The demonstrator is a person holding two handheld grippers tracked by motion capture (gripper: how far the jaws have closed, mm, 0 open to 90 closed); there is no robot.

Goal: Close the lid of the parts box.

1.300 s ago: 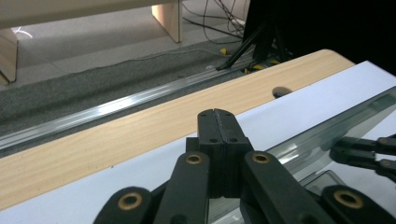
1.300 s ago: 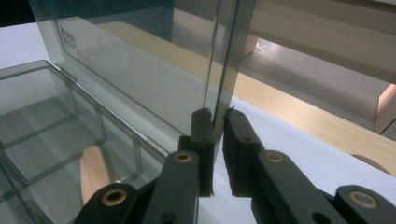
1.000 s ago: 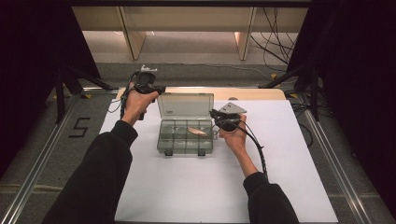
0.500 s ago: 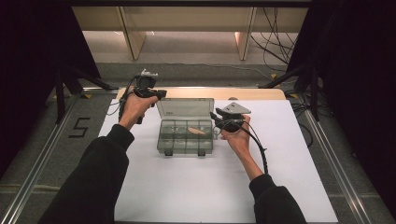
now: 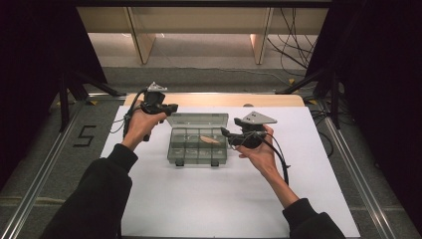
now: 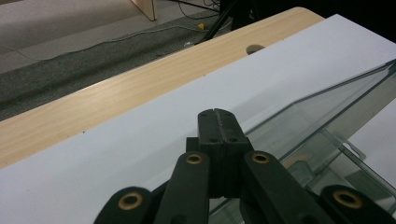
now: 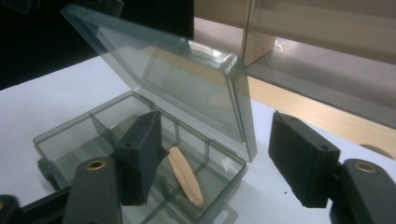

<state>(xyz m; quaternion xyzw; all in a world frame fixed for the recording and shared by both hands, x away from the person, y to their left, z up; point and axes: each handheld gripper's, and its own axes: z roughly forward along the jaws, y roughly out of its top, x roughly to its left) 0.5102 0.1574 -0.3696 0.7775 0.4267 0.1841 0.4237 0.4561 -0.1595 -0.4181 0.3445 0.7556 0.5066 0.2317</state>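
**The stick is in the box, and the lid still stands open**

You work on a wide table point(image 5: 214, 100) with a big white sheet point(image 5: 224, 199) spread over it. Near the middle of the sheet sits the clear box point(image 5: 197, 147). Its lid point(image 5: 198, 119) is tipped up at the far side.

A thin wooden stick point(image 7: 186, 176) lies flat in one of the little rooms of the box, toward your right side. It looks like the putting-in part is done. What seems left is to shut the lid and snap it closed.

Your left gripper point(image 6: 218, 135) is beside the far left corner of the lid. Its jaws are pressed together and hold nothing. It is very near the lid edge, but I cannot tell if it touches.

Your right gripper point(image 7: 215, 158) hangs just beside the right end of the box. Its jaws have just been opening. Now they are spread apart, with nothing pinched between them. The stick lies free below.

Around the table you can see a grey floor point(image 5: 199, 77), some wooden legs point(image 5: 142, 40) and black cables point(image 5: 293, 35). None of these are close to the box. Nothing blocks the lid. Only your own right gripper is near, so lift it away before the lid comes down.
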